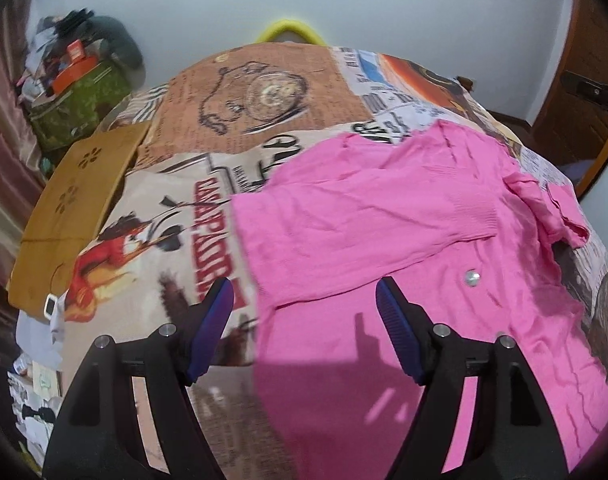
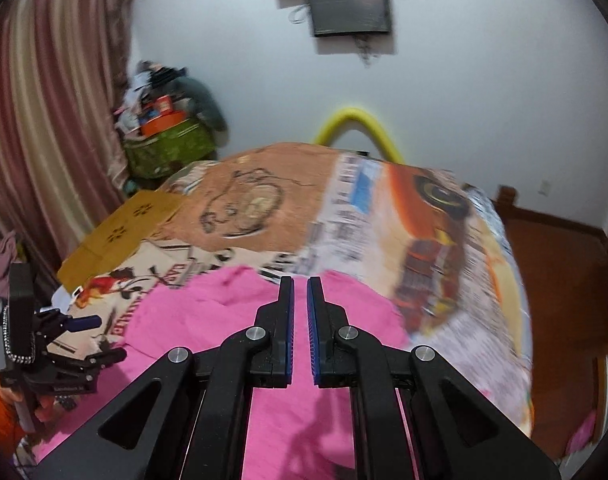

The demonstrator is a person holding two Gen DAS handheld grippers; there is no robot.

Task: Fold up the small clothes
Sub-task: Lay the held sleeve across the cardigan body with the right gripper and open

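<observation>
Across printed bedspread (image 1: 264, 128), pink cardigan (image 1: 383, 216) spread flat, one sleeve folded over. Left tool (image 1: 304, 312) wide open, empty, above cardigan. Right tool (image 2: 300, 300) closed, gripping nothing.

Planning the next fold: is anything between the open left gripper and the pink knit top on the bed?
Nothing visible. The left gripper hangs with open, empty jaws right above the pink knit top, which lies bare on the printed bedspread.
</observation>
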